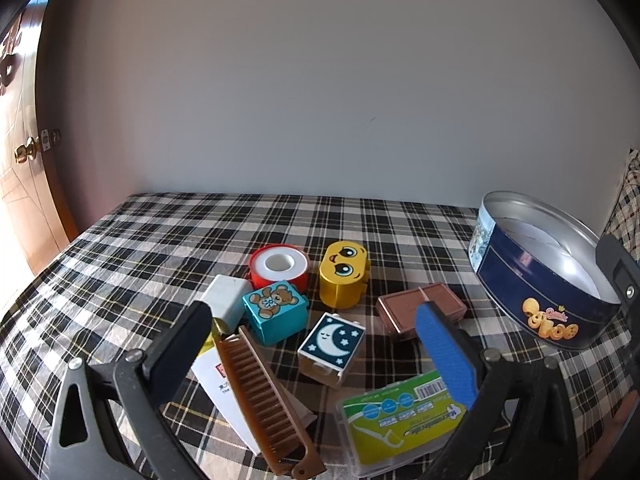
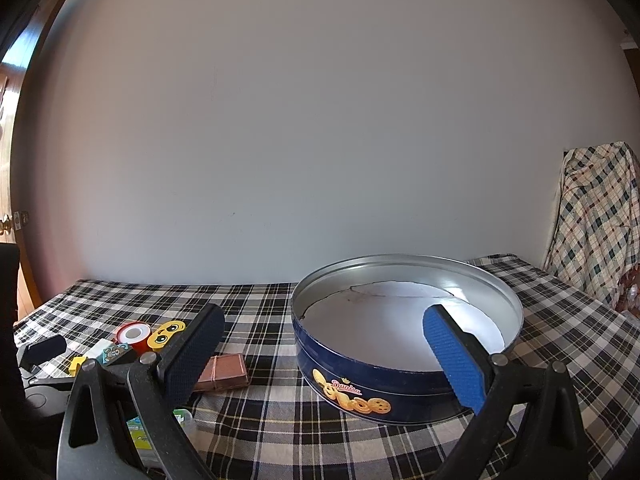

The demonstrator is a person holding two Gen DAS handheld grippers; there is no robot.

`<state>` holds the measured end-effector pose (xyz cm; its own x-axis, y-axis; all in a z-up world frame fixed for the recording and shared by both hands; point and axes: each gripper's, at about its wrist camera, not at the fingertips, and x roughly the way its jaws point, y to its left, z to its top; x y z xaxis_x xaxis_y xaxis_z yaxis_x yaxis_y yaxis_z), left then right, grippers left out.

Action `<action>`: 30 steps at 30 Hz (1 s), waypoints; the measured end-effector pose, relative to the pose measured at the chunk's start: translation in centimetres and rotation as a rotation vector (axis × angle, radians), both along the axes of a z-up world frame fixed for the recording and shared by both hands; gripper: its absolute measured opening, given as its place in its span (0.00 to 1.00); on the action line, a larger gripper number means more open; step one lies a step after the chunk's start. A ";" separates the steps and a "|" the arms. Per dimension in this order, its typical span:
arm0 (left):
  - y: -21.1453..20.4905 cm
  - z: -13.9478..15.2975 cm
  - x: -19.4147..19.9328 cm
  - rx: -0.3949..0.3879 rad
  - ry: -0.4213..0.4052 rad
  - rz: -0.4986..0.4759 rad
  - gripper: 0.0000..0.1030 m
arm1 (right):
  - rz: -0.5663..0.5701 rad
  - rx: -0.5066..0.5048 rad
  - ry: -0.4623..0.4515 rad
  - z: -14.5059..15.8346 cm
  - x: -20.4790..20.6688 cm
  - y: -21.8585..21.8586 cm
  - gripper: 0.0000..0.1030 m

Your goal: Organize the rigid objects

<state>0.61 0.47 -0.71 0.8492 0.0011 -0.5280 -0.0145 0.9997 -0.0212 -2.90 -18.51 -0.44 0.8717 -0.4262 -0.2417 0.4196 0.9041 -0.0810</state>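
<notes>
Left wrist view: left gripper (image 1: 316,332) spread wide, grasping nothing, hovering over a cluster of small things on the plaid cloth (image 1: 132,240). Between the fingers, nearest the tips, moon block (image 1: 331,345); just behind it, bear block (image 1: 275,309), touching a white block (image 1: 226,297) and a red tape roll (image 1: 279,269). Yellow face block (image 1: 344,274) just right of the roll. Brown case (image 1: 421,309) partly behind the blue-padded right finger (image 1: 446,354). Comb (image 1: 264,404) lying across a white carton (image 1: 224,392) below the left finger; green floss box (image 1: 394,420) below the right finger. Open tin (image 1: 544,268) well to the right, near the cloth's far edge, empty but for a white liner. Plain wall behind; wooden door with brass knob (image 1: 26,154) at left. Right wrist view: right gripper (image 2: 324,328) likewise spread wide and empty, framing the tin (image 2: 404,344), whose near wall sits between the fingers, the right finger (image 2: 454,360) overlapping its rim. Brown case (image 2: 224,372) just beside the left finger; tape roll (image 2: 134,336), face block (image 2: 166,334) and bear block (image 2: 114,352) farther left. Same plaid cloth (image 2: 260,428); plaid fabric (image 2: 596,216) draped at far right against the wall.
</notes>
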 end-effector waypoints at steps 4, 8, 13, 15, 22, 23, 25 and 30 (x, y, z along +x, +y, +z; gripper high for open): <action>0.2 0.0 -0.1 -0.004 0.002 -0.003 1.00 | 0.005 0.008 0.016 -0.1 0.1 -0.1 0.98; 0.2 0.1 -0.4 0.008 -0.005 -0.009 1.00 | 0.019 0.011 0.029 -0.2 0.2 0.1 0.98; 1.4 0.2 -1.4 -0.015 0.021 -0.008 1.00 | 0.052 0.011 0.058 -0.5 0.5 0.3 0.98; 2.5 0.3 -2.2 -0.037 0.031 -0.005 1.00 | 0.072 0.012 0.081 -0.7 0.8 0.6 0.98; 7.8 -0.3 -4.6 -0.020 0.103 0.086 1.00 | 0.229 0.026 0.198 -1.7 2.1 2.1 0.98; 8.7 -0.4 -4.9 -0.023 0.112 0.098 1.00 | 0.266 0.031 0.224 -1.8 2.4 2.5 0.98; 9.7 -0.6 -5.4 -0.017 0.122 0.105 1.00 | 0.346 0.057 0.299 -2.5 3.2 3.2 0.98; 10.7 -1.2 -5.8 0.014 0.142 0.109 1.00 | 0.467 0.110 0.491 -4.4 4.8 5.4 0.98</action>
<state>-5.22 11.20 -1.87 0.7606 0.0970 -0.6419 -0.1243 0.9922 0.0027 1.92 -13.06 -4.87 0.7363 0.0173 -0.6764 -0.0778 0.9952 -0.0592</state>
